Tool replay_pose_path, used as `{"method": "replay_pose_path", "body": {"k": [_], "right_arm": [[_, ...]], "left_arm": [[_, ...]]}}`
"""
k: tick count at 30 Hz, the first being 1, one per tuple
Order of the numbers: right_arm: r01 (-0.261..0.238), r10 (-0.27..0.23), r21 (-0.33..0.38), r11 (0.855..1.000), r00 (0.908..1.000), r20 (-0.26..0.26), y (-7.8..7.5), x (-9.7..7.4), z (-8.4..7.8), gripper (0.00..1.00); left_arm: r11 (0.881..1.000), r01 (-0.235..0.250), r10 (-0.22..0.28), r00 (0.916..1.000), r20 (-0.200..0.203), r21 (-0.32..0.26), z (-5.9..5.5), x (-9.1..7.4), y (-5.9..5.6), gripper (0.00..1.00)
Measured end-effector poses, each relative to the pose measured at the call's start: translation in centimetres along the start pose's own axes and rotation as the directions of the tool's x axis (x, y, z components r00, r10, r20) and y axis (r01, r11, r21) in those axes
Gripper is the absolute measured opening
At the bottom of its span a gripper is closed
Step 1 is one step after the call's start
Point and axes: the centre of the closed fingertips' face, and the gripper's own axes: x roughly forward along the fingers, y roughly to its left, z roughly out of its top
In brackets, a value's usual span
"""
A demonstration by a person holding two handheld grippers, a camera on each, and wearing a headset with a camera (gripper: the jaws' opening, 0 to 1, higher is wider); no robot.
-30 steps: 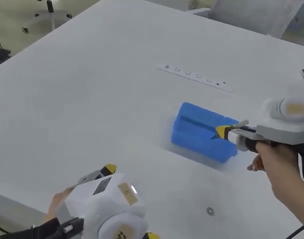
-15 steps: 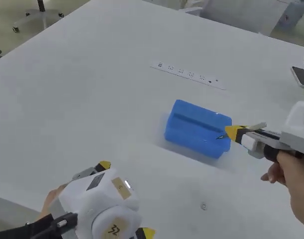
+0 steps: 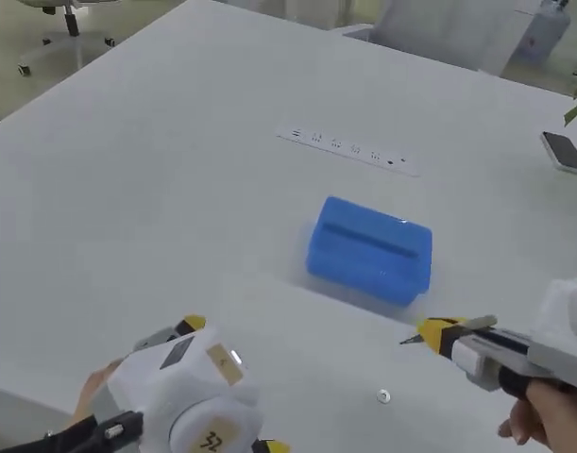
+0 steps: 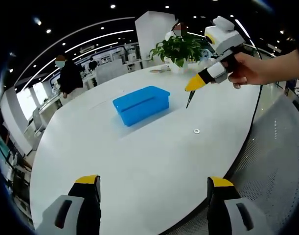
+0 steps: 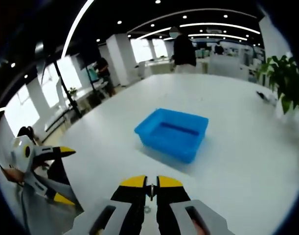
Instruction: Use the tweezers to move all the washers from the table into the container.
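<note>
A blue open container [image 3: 368, 250] [image 4: 141, 104] [image 5: 172, 132] stands in the middle of the white table. One small metal washer [image 3: 383, 397] [image 4: 196, 131] lies on the table nearer to me than the container. My right gripper [image 3: 432, 330] [image 4: 194, 84] [image 5: 150, 183] is shut on thin dark tweezers [image 3: 408, 340] [image 4: 188, 99]. Their tip hangs above the table between the container and the washer, a little beyond the washer. My left gripper [image 3: 231, 385] [image 4: 154, 182] stands open at the near left with nothing between its jaws.
A flat power strip [image 3: 347, 149] lies beyond the container. A phone [image 3: 564, 151] rests at the far right. The table's near edge curves just beyond the washer [image 4: 237, 156]. A potted plant [image 4: 181, 46] and people stand in the background.
The right gripper with the tweezers has drawn back from over the container's near right corner toward me, and now sits close to the washer. The left gripper has hardly moved.
</note>
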Motion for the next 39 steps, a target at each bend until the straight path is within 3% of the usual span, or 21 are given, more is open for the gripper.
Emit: {"method": "replay_pose_path", "body": {"k": [9, 16, 32, 39], "right_arm": [[0.003, -0.006, -0.032, 0.999, 0.9967, -0.081, 0.4, 0.9, -3.4, 0.04], [0.012, -0.019, -0.063, 0.998, 0.9932, -0.115, 0.2, 1.6, -4.6, 0.04], [0.024, -0.049, -0.181, 0.983, 0.9895, -0.136, 0.0, 2.3, -4.7, 0.04], [0.035, -0.054, -0.172, 0.985, 0.9927, -0.108, 0.0, 2.8, -4.4, 0.03]], "left_arm": [[1.000, 0.002, -0.002, 1.0000, 0.000, 0.002, 0.0, 0.0, 0.0, 0.92], [1.000, -0.004, 0.004, 1.0000, 0.000, -0.001, -0.1, 0.0, 0.1, 0.91], [1.000, -0.006, 0.006, 1.0000, 0.000, -0.001, -0.1, 0.0, 0.1, 0.91], [1.000, -0.012, 0.012, 0.9999, 0.003, -0.004, 0.0, 0.0, 0.2, 0.91]]}}
